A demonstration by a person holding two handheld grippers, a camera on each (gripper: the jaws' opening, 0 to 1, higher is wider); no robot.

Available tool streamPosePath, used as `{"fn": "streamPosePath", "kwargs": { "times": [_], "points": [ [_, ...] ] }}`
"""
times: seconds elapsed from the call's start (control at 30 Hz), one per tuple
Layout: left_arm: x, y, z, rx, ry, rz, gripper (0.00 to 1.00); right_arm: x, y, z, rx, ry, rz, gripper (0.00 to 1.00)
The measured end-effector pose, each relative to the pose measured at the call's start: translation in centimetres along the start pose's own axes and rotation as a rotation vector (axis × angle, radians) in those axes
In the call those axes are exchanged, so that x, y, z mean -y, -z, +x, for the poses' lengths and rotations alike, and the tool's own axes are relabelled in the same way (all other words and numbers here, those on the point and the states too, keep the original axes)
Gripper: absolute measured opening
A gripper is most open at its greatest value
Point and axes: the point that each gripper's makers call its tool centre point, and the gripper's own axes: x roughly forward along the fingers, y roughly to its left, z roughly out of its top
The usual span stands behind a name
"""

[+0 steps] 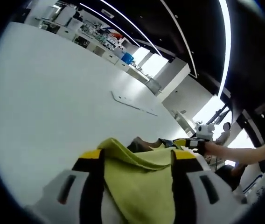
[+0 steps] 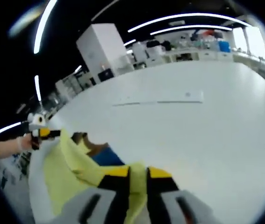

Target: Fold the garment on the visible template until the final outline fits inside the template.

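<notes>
Garment (image 1: 144, 179) between left gripper (image 1: 139, 161) fingers: yellow-green, plain; blue and brown patches beyond. Finger pads (image 1: 89, 155) yellow over black, bodies pale grey. Table (image 1: 53, 107) white. Right gripper (image 2: 137, 175): same colours.

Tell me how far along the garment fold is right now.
Early stage. Done: both grippers have hold of the yellow garment, the left gripper and right gripper each pinching an edge. In hand: the cloth is lifted off the white table. Left: folding it and fitting it inside the template outline, which lies apart from the garment.
</notes>
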Motion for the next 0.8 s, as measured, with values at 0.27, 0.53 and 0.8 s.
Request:
{"fn": "streamPosePath", "kwargs": {
  "times": [0.27, 0.53, 0.8],
  "points": [
    [-0.7, -0.2, 0.4, 0.002, -0.014, -0.018, 0.51, -0.3, 0.2, -0.7, 0.002, -0.016, -0.011, 0.0],
    [-1.3, -0.3, 0.5, 0.001, -0.015, -0.021, 0.51, -0.3, 0.4, -0.2, -0.03, -0.036, -0.067, 0.13],
    [-0.8, -0.1, 0.5, 0.002, -0.014, -0.021, 0.5, -0.3, 0.5, -0.3, -0.046, -0.047, -0.024, 0.0]
  ]
}}
